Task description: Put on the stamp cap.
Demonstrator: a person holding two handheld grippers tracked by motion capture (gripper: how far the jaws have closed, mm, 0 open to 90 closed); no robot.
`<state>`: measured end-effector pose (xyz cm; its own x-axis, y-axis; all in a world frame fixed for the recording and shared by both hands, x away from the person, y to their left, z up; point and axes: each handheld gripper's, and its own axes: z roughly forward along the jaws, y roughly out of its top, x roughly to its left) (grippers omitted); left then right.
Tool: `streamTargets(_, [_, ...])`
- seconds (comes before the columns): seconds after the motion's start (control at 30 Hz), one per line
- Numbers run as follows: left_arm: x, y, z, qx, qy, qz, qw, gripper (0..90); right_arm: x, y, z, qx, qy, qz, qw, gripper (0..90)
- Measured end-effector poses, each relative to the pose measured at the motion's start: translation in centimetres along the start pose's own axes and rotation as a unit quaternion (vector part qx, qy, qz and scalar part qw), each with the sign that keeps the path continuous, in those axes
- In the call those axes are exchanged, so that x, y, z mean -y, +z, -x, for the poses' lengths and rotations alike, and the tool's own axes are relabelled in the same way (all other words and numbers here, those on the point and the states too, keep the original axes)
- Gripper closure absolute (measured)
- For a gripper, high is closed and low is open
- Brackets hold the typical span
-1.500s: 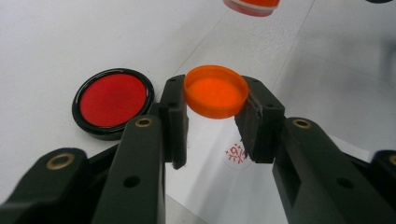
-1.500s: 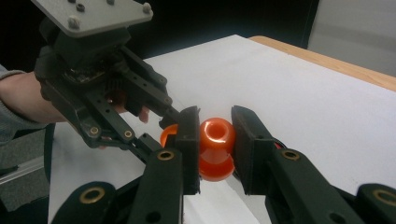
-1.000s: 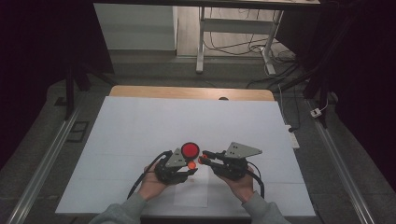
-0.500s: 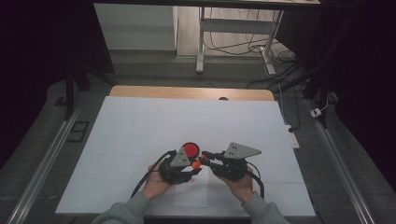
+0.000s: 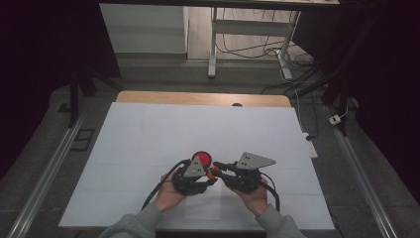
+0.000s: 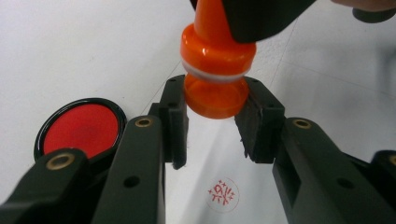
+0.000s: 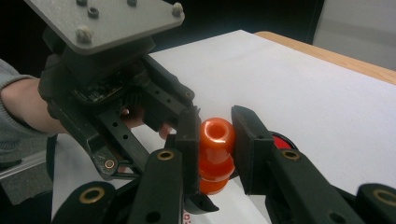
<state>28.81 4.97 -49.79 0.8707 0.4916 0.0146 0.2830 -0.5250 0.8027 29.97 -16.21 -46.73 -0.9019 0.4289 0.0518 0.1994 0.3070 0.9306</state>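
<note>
White table: orange stamp clamped by both grippers' fingers, left on base, right on handle (ink pad beside).

A white sheet covers a wooden table. Beyond it, cables lie on the floor beside white table legs. A white power adapter sits at the right.

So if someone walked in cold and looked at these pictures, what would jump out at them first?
Probably the bright orange stamp, gripped at once by the left hand-held gripper around its lower part and the right hand-held gripper around its handle, near the front of the white table. Next, the round red ink pad lying just beside them, and a small red stamped mark on the sheet below.
</note>
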Motion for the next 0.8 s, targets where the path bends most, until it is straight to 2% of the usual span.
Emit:
streamTargets(0.33, [-0.09, -0.32, -0.01, -0.004, 0.0, 0.011, 0.9999, 64.4, 0.21, 0.32, -0.15, -0.003, -0.003, -0.007, 1.0, 72.1])
streamTargets(0.8, [-0.2, -0.42, 0.3, -0.017, 0.006, 0.012, 0.9998, 64.7, 0.28, 0.31, -0.16, -0.002, -0.003, -0.002, 1.0, 72.4])
